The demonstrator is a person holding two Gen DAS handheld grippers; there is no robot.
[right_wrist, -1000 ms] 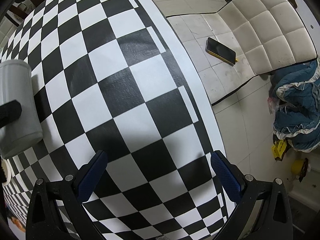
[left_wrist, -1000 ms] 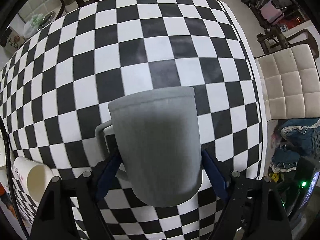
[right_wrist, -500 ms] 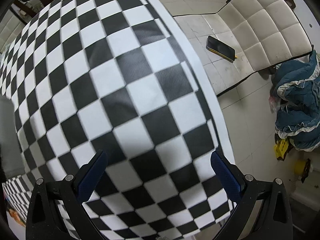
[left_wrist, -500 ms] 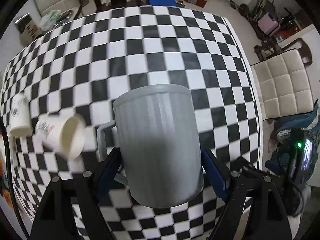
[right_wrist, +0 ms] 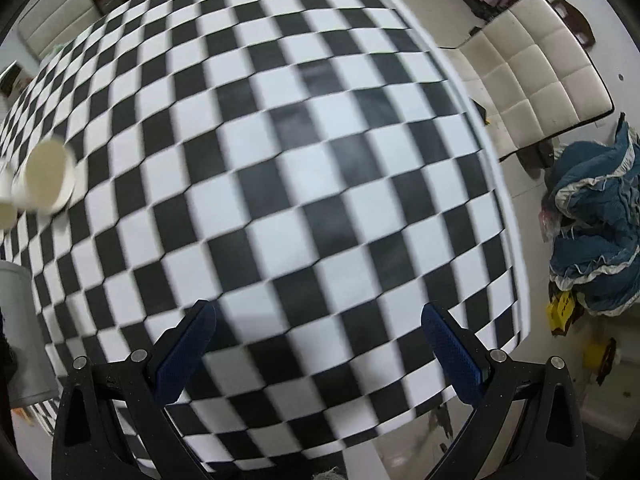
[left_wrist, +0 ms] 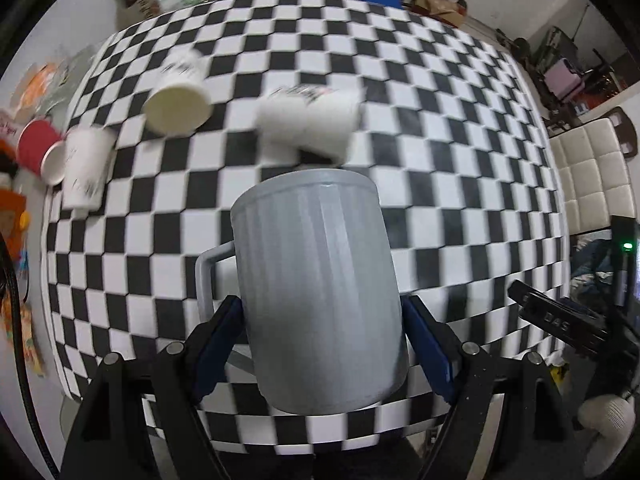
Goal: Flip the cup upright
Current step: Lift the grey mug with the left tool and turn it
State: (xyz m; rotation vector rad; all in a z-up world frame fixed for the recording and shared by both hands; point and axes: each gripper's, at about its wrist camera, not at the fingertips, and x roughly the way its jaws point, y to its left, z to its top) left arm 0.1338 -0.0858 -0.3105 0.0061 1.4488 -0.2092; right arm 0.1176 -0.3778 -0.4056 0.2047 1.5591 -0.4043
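Note:
My left gripper (left_wrist: 322,320) is shut on a grey ribbed mug (left_wrist: 316,280), held high above the checkered table (left_wrist: 440,160). Its closed base points away from me and its handle (left_wrist: 208,276) sticks out to the left. The mug's edge also shows in the right wrist view (right_wrist: 20,328) at the far left. My right gripper (right_wrist: 316,344) is open and empty, above the table's right part.
Two white paper cups (left_wrist: 178,96) (left_wrist: 308,120) lie on their sides mid-table. Another white cup (left_wrist: 84,168) and a red cup (left_wrist: 38,148) lie at the left edge. A cream padded chair (right_wrist: 536,68) and blue cloth (right_wrist: 592,232) are on the right.
Both grippers have risen and pulled back from the table, so more of it and the paper cups came into view. The left gripper keeps the mug; the right stays open.

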